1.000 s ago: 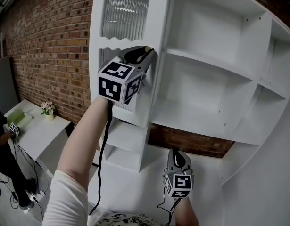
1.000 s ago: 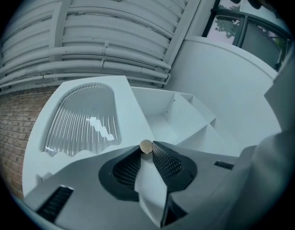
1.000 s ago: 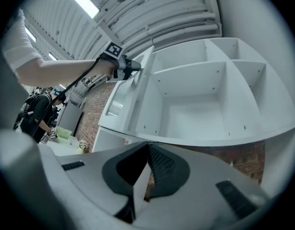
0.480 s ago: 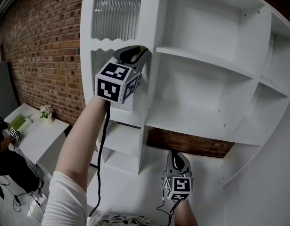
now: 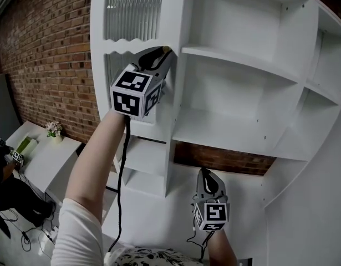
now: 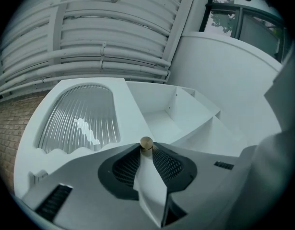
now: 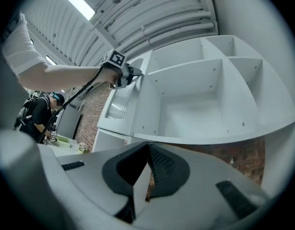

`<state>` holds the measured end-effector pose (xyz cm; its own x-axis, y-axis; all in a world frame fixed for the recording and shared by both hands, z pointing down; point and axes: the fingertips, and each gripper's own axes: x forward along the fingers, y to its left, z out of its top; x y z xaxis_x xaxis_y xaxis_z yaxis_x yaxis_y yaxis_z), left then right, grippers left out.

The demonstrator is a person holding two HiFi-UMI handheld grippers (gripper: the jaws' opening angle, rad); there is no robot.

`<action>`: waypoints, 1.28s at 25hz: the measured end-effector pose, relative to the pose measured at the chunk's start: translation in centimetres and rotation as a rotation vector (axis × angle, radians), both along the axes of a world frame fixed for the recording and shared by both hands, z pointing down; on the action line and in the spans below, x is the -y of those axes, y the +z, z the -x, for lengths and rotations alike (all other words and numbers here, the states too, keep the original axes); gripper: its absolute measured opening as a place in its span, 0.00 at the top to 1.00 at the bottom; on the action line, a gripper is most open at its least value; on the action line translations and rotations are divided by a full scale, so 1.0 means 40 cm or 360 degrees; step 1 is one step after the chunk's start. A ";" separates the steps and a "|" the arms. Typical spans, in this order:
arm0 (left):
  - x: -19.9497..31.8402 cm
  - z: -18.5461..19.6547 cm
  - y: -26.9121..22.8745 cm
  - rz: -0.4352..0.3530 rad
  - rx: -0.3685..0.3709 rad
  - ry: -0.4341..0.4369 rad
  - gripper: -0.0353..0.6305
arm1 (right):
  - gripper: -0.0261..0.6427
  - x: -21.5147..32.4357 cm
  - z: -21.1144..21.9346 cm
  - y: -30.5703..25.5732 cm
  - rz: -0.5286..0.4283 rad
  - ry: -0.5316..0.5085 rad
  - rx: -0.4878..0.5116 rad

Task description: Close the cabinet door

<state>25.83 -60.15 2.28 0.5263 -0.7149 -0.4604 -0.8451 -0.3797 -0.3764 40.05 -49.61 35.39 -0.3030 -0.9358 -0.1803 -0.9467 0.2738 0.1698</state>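
Red brick wall, low white table with small potted flowers, ribbed ceiling overhead

Cool, even light flattens the white cabinet, leaving only soft grey shadows under its shelves; the brick wall sits dimmer. A ceiling light glares overhead, and the ribbed glass carries a bright streak. Both gripper views bow hard, blacken at the corners and blur close up.

No words, numbers or brand names could be read anywhere. The only sign-like marks were black-and-white square markers. They stood on the marker cube of the left gripper at ten o'clock in the head view, and on the matching cube of the right gripper at six o'clock.
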 end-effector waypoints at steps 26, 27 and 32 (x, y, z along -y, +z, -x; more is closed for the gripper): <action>-0.298 0.340 0.744 0.0468 -0.0124 0.0285 0.90 | 0.95 -0.099 0.276 0.073 0.0008 -0.0034 0.0056; -0.299 0.353 0.774 0.0514 -0.0121 0.0280 0.92 | 0.95 -0.097 0.293 0.082 0.0018 -0.0044 0.0059; -0.306 0.394 0.919 0.0720 -0.0109 0.0283 0.93 | 0.95 -0.100 0.358 0.137 0.0101 -0.0033 0.0046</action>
